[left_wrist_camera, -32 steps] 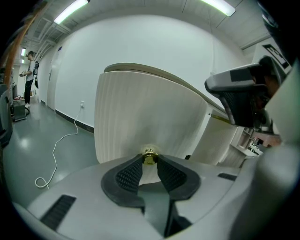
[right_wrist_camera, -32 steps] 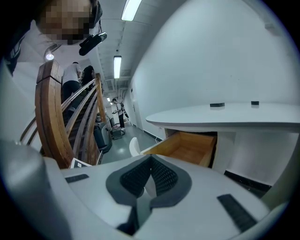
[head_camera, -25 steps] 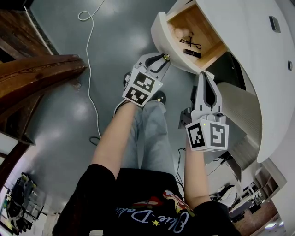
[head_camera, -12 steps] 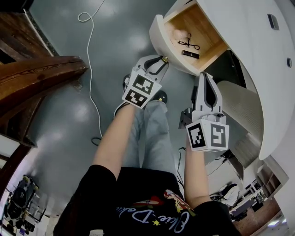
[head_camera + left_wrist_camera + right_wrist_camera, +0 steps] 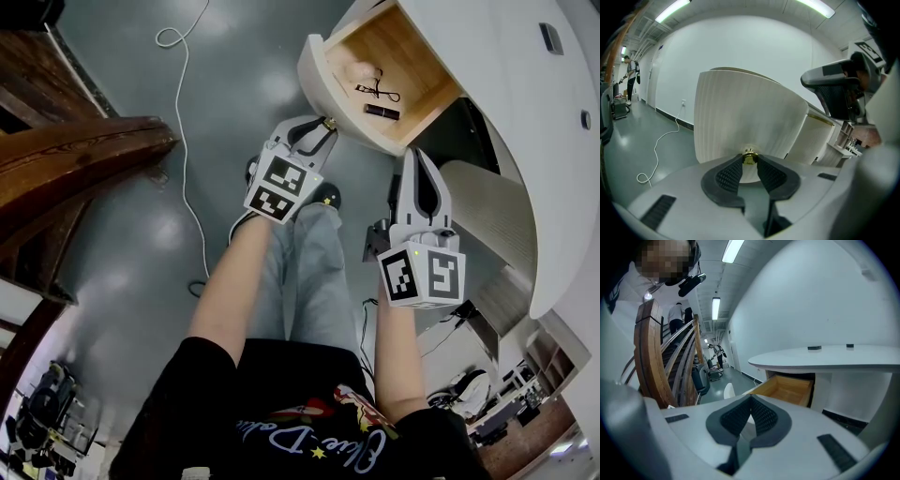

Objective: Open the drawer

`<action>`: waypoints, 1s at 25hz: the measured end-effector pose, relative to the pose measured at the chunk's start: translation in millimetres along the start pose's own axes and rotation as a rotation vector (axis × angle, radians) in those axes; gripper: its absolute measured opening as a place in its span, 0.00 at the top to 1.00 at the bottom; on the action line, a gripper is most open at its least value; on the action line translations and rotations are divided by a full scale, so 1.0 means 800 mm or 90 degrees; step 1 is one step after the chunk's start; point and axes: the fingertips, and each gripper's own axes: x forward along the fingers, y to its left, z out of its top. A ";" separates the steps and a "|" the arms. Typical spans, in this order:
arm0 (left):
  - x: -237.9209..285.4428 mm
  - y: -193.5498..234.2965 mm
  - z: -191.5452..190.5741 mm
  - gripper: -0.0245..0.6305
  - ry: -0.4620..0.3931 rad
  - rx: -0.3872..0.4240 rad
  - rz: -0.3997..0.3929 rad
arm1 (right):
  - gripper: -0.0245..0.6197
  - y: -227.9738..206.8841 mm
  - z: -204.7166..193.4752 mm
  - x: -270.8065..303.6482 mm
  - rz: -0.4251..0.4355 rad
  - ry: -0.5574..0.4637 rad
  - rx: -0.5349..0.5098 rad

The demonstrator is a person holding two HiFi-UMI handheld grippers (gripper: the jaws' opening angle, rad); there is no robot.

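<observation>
The drawer (image 5: 321,82) stands pulled out from the white curved counter, its wooden inside showing. My left gripper (image 5: 322,128) is shut on the small brass knob (image 5: 749,156) in the middle of the ribbed white drawer front (image 5: 740,112), with the pads pressing on both sides of the knob. To the right of the drawer and lower, my right gripper (image 5: 416,157) hangs shut and holds nothing. In the right gripper view its jaws (image 5: 751,401) meet at the tips, with the open drawer (image 5: 787,387) beyond them. A black looped tool (image 5: 377,91) and a small dark tube (image 5: 380,112) lie inside the drawer.
The white counter top (image 5: 506,84) overhangs the drawer, with a ribbed panel (image 5: 487,216) below it. A white cable (image 5: 183,141) trails over the grey floor. A curved wooden stair rail (image 5: 84,159) fills the left side. The person's legs (image 5: 314,272) stand under the grippers.
Almost nothing. The left gripper keeps its hold on the knob and the right gripper stays where it was; the drawer sits slightly further up and left in the picture.
</observation>
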 end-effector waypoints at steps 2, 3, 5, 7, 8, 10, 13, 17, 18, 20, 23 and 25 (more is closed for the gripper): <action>-0.002 -0.001 0.002 0.82 0.000 0.000 0.000 | 0.96 0.000 0.002 -0.002 0.000 0.000 0.001; -0.003 -0.001 0.003 0.81 0.000 0.000 0.000 | 0.96 0.001 0.004 -0.003 -0.001 0.000 0.001; -0.006 -0.001 0.005 0.82 0.001 0.002 0.001 | 0.96 0.003 0.007 -0.005 -0.001 -0.001 0.000; -0.008 -0.002 0.005 0.82 0.002 0.003 0.001 | 0.96 0.004 0.009 -0.007 -0.001 -0.002 0.000; -0.008 -0.002 0.005 0.82 0.003 0.002 0.002 | 0.96 0.004 0.009 -0.008 -0.001 -0.002 -0.001; -0.009 -0.003 0.005 0.82 0.003 0.002 0.002 | 0.96 0.003 0.011 -0.010 -0.003 -0.002 -0.002; -0.011 -0.002 0.004 0.82 0.005 0.000 0.001 | 0.96 0.002 0.012 -0.011 -0.006 -0.001 -0.002; -0.012 -0.002 0.006 0.82 0.007 0.002 0.000 | 0.96 -0.001 0.016 -0.012 -0.007 -0.001 -0.002; -0.012 -0.003 0.006 0.82 0.007 0.002 0.000 | 0.96 -0.001 0.016 -0.013 -0.007 -0.001 -0.003; -0.012 -0.004 0.005 0.82 0.011 0.001 0.002 | 0.96 0.001 0.016 -0.014 -0.007 0.000 -0.003; -0.011 -0.002 0.004 0.82 0.012 -0.001 0.002 | 0.96 0.002 0.018 -0.016 -0.009 -0.002 -0.004; -0.012 -0.002 0.004 0.81 0.010 -0.003 0.000 | 0.96 0.003 0.019 -0.019 -0.011 -0.002 -0.007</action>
